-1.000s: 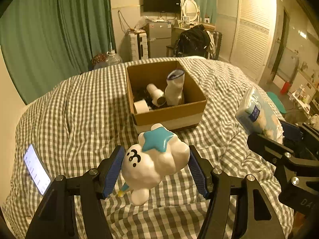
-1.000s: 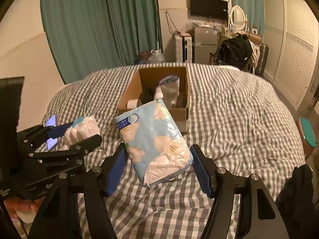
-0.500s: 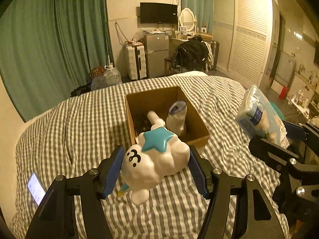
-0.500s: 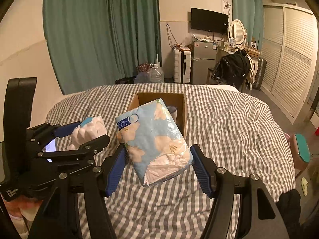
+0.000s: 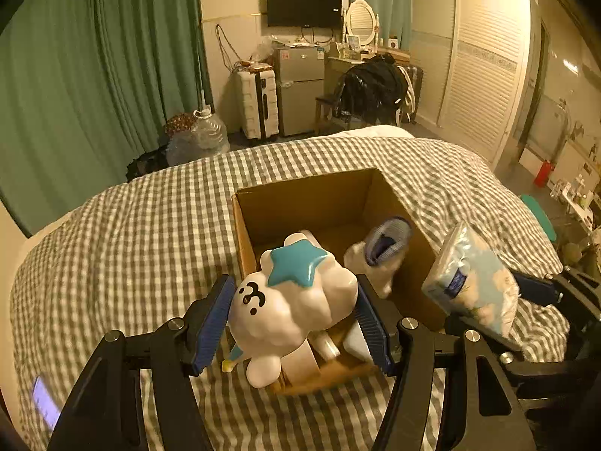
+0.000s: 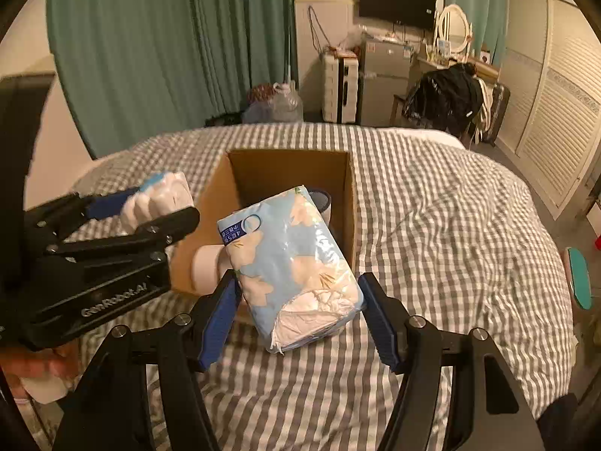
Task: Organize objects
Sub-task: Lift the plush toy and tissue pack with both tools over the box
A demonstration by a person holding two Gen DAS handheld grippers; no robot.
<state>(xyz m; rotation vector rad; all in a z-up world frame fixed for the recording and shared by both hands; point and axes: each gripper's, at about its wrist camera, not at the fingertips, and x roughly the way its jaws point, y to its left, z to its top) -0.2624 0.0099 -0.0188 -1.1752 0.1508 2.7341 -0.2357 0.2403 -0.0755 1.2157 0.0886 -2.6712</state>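
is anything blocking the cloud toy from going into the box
Nothing covers the open top of the cardboard box. The cloud toy, shut in the left tongs, hangs over its near edge. Inside, a white pouch stands at the right and small white items lie below; the far left looks free.

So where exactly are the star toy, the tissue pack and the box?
star toy (image 5: 289,304), left wrist view, white body.
tissue pack (image 6: 293,263), right wrist view, blue wrapper.
box (image 6: 285,173), right wrist view, inner back wall.
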